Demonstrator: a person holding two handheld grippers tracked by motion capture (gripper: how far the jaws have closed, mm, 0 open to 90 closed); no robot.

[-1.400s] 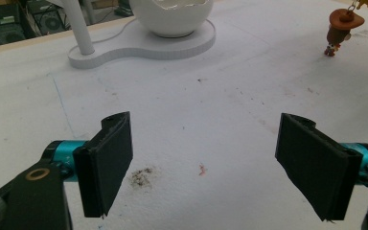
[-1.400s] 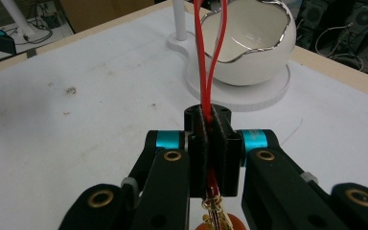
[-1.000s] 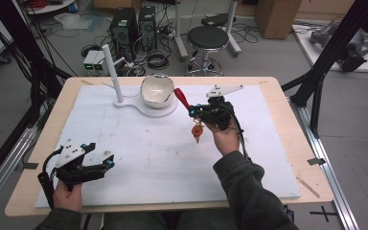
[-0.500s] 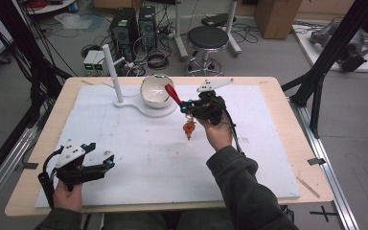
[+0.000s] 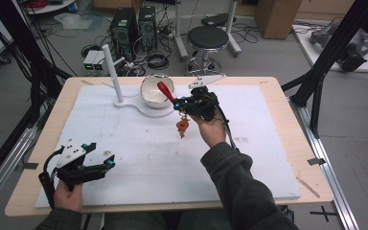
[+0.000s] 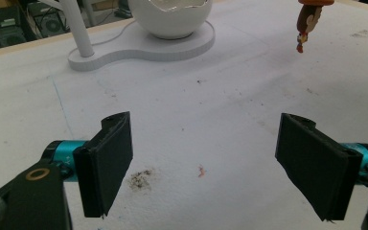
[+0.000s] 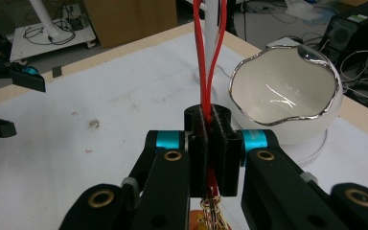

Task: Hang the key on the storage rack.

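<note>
Red strap (image 7: 206, 52) points toward the bowl (image 5: 156, 91), clamped in right hand-held gripper (image 7: 212, 143), charm (image 5: 182, 126) seemingly dangling.

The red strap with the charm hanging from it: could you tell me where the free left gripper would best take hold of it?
Probably the red strap's loop above the right gripper, from the open table side. It sticks out bare there, while the charm dangles loosely.

A red looped strap (image 7: 210, 52) is pinched between the right gripper's (image 5: 178, 102) fingers (image 7: 226, 143), its two strands rising past their tips and tilting toward the white bowl (image 5: 156, 91). Below the fingers a small gold ring (image 7: 212, 211) carries an orange-red charm (image 5: 182, 126) that dangles clear of the worktop (image 5: 139, 158).
</note>
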